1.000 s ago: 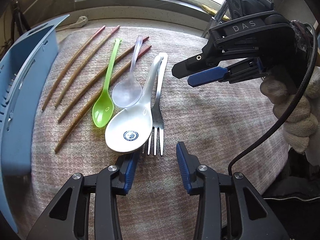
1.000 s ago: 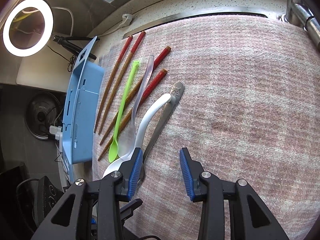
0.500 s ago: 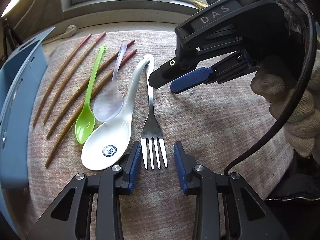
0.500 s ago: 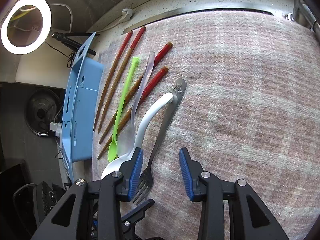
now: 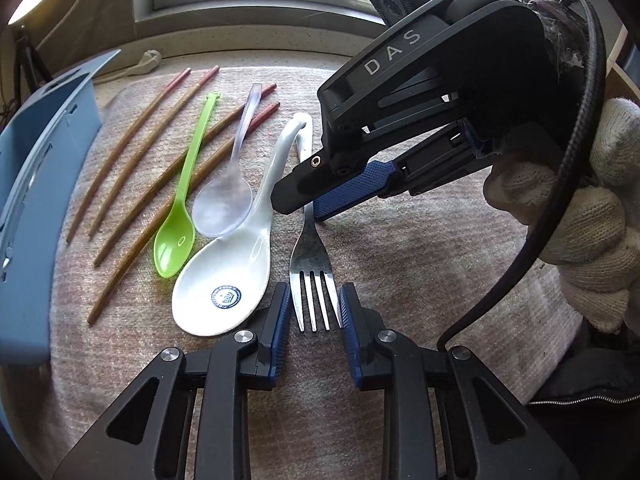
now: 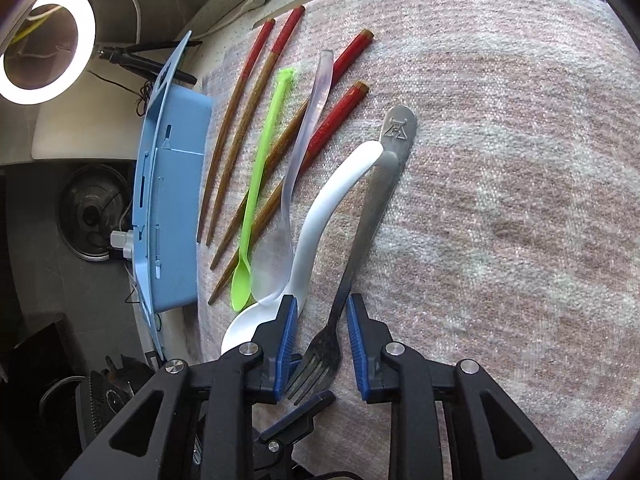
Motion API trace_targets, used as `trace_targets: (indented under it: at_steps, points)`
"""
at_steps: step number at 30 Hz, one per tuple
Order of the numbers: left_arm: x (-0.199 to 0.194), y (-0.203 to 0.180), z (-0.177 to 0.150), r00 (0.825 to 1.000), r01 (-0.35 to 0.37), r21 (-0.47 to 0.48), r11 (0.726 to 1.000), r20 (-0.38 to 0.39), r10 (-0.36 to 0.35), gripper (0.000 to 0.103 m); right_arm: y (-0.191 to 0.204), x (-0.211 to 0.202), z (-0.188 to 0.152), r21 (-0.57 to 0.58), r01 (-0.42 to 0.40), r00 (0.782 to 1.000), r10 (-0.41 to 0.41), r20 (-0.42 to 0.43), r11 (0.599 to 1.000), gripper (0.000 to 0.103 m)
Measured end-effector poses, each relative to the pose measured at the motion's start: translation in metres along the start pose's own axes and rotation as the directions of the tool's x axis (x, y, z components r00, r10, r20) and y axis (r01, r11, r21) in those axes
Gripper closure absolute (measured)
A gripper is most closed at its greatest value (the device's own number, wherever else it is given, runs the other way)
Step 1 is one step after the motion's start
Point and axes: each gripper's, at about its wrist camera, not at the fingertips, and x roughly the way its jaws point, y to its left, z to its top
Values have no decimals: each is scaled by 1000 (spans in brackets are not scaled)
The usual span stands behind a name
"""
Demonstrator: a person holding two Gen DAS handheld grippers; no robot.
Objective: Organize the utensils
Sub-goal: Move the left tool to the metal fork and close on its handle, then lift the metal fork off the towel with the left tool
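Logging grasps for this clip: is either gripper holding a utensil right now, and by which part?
Nothing is clamped yet. The left gripper brackets the fork at its tines; the right gripper straddles its neck, fingers open.

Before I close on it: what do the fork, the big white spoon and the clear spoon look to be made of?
Fork: metal, likely stainless steel; grey, mirror glints on the tines, stamped mark on the handle end.
White spoon: probably glazed ceramic, possibly melamine; thick, glossy, printed blue emblem in the bowl.
Clear spoon: plastic; thin, translucent, the cloth shows through.
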Motion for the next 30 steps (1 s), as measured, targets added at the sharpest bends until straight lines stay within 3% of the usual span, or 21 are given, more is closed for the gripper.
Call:
trace_targets:
  at_steps: [3,6,14,30]
  points:
    - [-2,-1,-2,1000,2,1,1000,2,-2,80,-1,0,0,2,7,1000,-7,7,1000,84]
    - [-1,0,-1,1000,3,1,1000,3,-3,80,-8,-2,-2,2,25,1000,-25,13,1000,95]
    - [2,0,4,1000,17,1,1000,6,-17,80,-23,-6,0,58,-32,999,32,12,998,96]
    - [-16,1,2,998,54,1,999,25,-54,81,-27,-23,-16,91,-42,999,39,36,995,97]
